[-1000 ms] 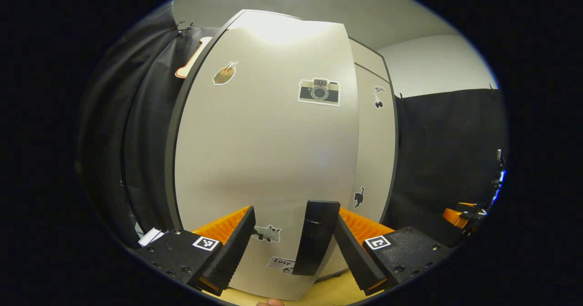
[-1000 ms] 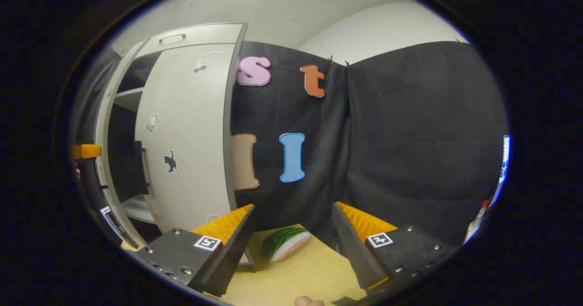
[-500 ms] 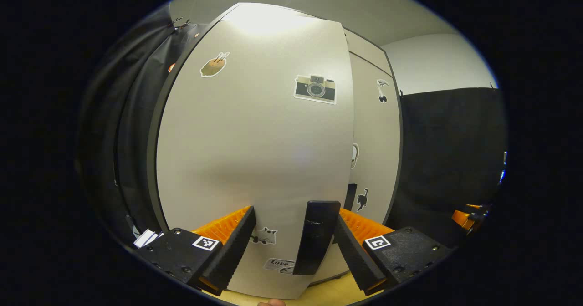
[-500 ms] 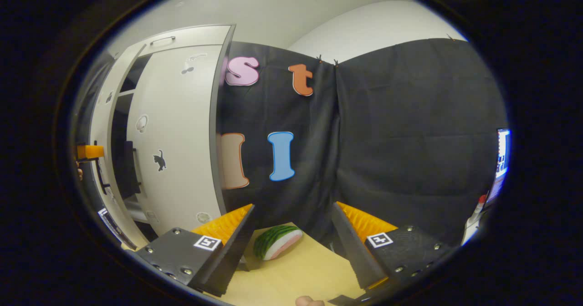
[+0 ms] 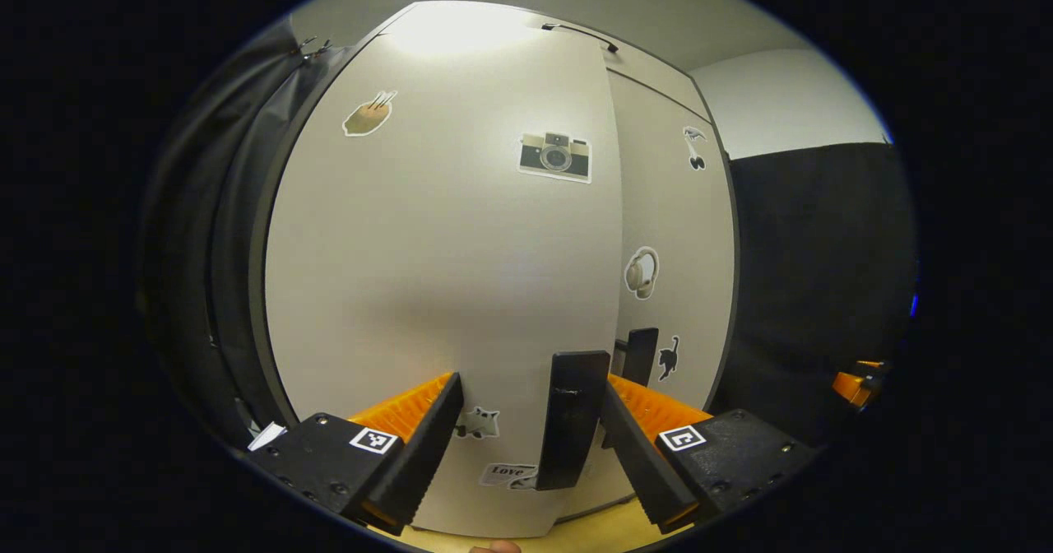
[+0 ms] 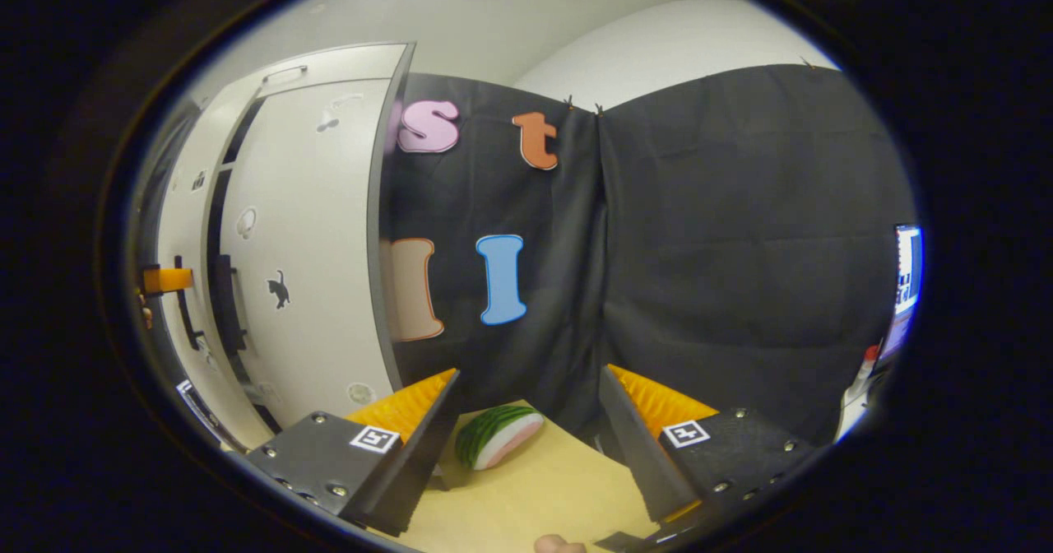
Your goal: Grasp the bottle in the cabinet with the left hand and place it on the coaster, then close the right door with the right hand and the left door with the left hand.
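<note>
The left gripper view looks straight at the left door [image 5: 444, 273] from close up: a pale grey panel with a dark edge and stickers, among them a camera sticker [image 5: 555, 156] high up. Its black handle [image 5: 570, 431] stands upright between the fingers of the left gripper [image 5: 531, 446]. The fingers are spread wide; the right one lies close beside the handle, the left one well apart from it, so they do not clamp it. Beyond the door's right edge lies the right door [image 5: 674, 257], with its own black handle [image 5: 641, 355] and a black cat sticker [image 5: 668, 358]. Far off at the right edge an orange part of the right gripper [image 5: 851, 384] shows.

The right gripper view sees the cabinet [image 6: 345, 59] from the side, at the left of the picture. Here the right door [image 6: 308, 240] lies flat against the cabinet front, while a narrow dark gap remains between it and the left door [image 6: 183, 232], which stands slightly ajar. The right gripper [image 6: 526, 446] hangs over a light wooden table [image 6: 535, 495], fingers wide apart and holding nothing. Ahead of them a watermelon slice [image 6: 498, 436] lies on the table near the black cloth wall [image 6: 724, 240]. An orange bit of the left gripper [image 6: 164, 280] shows by the left door.
</note>
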The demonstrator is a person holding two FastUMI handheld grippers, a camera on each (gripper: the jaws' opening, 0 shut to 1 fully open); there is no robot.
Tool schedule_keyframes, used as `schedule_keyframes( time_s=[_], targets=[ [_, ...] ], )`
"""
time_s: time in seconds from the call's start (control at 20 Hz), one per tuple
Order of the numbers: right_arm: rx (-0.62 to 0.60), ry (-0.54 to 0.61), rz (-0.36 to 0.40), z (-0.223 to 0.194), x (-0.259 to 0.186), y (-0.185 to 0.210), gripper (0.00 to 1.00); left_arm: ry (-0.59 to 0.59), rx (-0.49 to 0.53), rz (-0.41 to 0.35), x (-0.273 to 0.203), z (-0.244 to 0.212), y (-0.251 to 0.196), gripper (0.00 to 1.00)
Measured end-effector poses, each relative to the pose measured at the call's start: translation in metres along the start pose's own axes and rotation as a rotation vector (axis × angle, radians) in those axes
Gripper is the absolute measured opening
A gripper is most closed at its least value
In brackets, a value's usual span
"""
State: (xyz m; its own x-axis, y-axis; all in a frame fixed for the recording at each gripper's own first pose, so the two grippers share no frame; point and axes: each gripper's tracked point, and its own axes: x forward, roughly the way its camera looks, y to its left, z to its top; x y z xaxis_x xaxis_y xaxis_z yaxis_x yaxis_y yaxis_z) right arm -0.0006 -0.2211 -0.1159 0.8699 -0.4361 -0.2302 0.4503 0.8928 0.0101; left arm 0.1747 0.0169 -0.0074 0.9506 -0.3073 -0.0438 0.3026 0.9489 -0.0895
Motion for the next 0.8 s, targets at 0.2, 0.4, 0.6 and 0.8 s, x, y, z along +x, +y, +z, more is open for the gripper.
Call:
schedule_keyframes(
  time_s=[0.2, 0.4, 0.6, 0.8],
  targets=[
    [-0.006, 0.002, -0.009, -0.001, 0.001, -0.005, 1.0, 0.006, -0.026, -0.004, 0.007, -0.002, 0.002, 0.98],
    [-0.002, 0.005, -0.026, -0.001, 0.001, -0.013, 1.0, 0.006, -0.034, -0.006, 0.011, -0.003, 0.002, 0.98],
    [0.011, -0.001, -0.042, 0.0, 0.0, -0.019, 1.0, 0.005, -0.034, 0.0, 0.017, -0.003, 0.004, 0.98],
    [0.018, 0.003, -0.046, -0.003, 0.0, -0.022, 1.0, 0.011, -0.037, 0.005, 0.02, -0.004, 0.005, 0.98]
  ],
)
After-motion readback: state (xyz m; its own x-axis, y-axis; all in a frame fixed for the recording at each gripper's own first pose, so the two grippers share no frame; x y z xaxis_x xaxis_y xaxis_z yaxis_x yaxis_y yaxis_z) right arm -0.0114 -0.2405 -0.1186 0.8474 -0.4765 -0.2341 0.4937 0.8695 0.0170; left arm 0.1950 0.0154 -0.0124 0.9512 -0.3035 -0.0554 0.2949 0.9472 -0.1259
